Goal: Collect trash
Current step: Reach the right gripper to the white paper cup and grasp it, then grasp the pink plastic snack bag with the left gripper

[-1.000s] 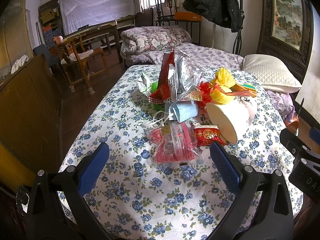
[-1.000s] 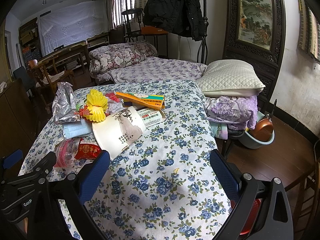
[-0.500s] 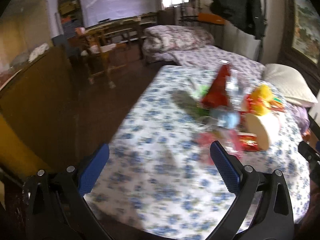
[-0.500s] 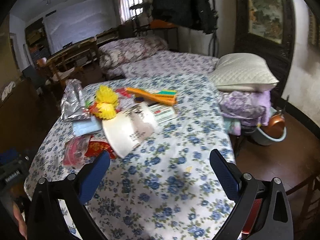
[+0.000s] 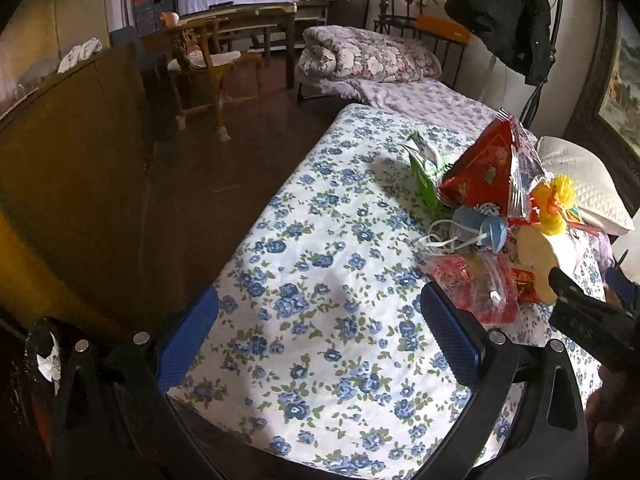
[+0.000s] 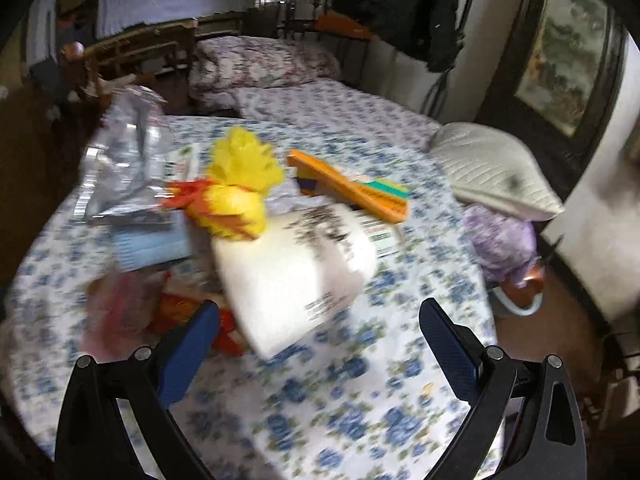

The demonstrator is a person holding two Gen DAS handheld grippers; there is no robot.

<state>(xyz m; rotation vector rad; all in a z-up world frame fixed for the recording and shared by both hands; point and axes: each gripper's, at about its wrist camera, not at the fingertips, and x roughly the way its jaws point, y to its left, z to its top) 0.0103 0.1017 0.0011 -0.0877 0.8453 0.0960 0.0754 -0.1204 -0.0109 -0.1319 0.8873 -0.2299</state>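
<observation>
The bench [image 5: 320, 300] has a cloth with blue flowers, and its left edge and near corner drop to a dark wooden floor [image 5: 224, 176]. The near part of the cloth is bare, while the trash lies together on the far right part.

The left claw [image 5: 318, 344] hangs over the near corner, with its blue pads wide apart and nothing between them. The right claw [image 6: 318, 350] is also wide open and holds nothing. Its view is blurred. Its left pad is in front of a red packet [image 6: 228, 332], but contact cannot be judged.

In the pile there is a white paper cup [image 6: 296, 276] lying on its side, a yellow pompom [image 6: 240, 188] behind it, an orange box [image 6: 352, 188], a silver foil bag [image 6: 124, 160], a blue face mask [image 5: 480, 228], a red snack bag [image 5: 484, 168] and a green carton [image 5: 424, 172]. A clear bag with red contents [image 5: 476, 284] lies nearest the left claw.

Beside the bench on the right is a white pillow [image 6: 492, 168]; a wooden cabinet [image 5: 68, 184] stands on the left.
</observation>
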